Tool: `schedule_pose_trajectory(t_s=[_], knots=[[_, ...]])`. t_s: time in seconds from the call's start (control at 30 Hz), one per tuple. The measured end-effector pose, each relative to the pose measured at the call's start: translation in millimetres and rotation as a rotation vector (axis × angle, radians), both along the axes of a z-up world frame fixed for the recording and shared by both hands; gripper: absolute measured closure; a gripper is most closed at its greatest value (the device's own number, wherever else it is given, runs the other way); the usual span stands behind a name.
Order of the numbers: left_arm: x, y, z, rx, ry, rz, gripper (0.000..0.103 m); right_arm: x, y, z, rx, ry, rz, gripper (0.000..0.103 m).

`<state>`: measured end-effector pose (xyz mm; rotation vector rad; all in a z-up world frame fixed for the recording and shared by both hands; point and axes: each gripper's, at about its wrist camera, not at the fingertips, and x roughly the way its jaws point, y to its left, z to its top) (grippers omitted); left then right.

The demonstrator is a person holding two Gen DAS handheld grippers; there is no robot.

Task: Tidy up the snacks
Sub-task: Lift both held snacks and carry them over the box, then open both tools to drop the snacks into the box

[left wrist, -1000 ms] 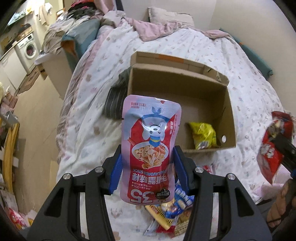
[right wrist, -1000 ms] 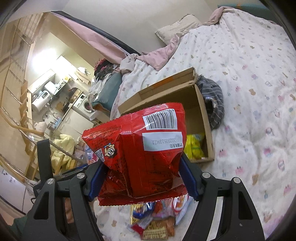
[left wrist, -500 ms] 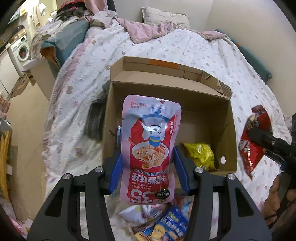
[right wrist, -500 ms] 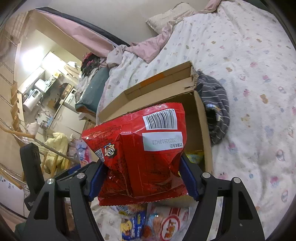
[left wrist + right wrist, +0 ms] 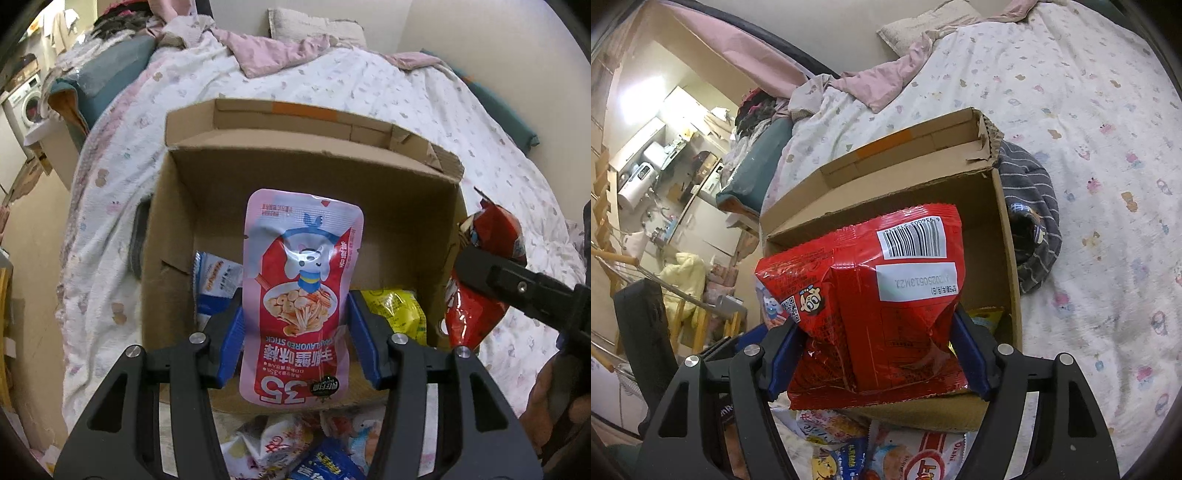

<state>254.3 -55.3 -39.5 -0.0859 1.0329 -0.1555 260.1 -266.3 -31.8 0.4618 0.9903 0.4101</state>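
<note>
My left gripper (image 5: 295, 339) is shut on a pink and red snack pouch (image 5: 299, 284) and holds it upright over the near edge of an open cardboard box (image 5: 177, 206) on the bed. Inside the box lie a yellow snack bag (image 5: 395, 314) and a blue and white packet (image 5: 214, 277). My right gripper (image 5: 877, 350) is shut on a red snack bag (image 5: 871, 295) and holds it over the same box (image 5: 1004, 236). The red bag also shows in the left wrist view (image 5: 484, 280) at the box's right wall.
Several loose snack packets (image 5: 295, 443) lie on the bed just in front of the box, also in the right wrist view (image 5: 886, 450). A grey striped garment (image 5: 1030, 214) lies beside the box. A pink blanket (image 5: 273, 55) and pillow lie at the bed's head.
Both grippers have moved forward to the box with their snacks still held. The box now looks larger and sits directly under both bags. A blue and white packet has come into view inside it.
</note>
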Motion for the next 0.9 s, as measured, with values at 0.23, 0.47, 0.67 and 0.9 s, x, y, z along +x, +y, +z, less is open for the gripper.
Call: schedule_pose_trajectory(t_s=[0.23,0.47,0.67,0.9], knots=[[-5,-7,-4,0.041,0.001,-0.029,0.05,2,-4,-5,0.008,0.025,-0.016,0.025],[-9,-6,-2,0.039,0.002,-0.033,0.048,3,-4,-8,0.009,0.022,-0.017,0.025],[-14,-5,4,0.038,-0.022,-0.036,0.03,2,-3,-7,0.005,0.016,-0.014,0.024],[-16,1,9,0.061,-0.054,-0.019,0.024,1,-5,-3,0.024,-0.011,-0.013,0.012]])
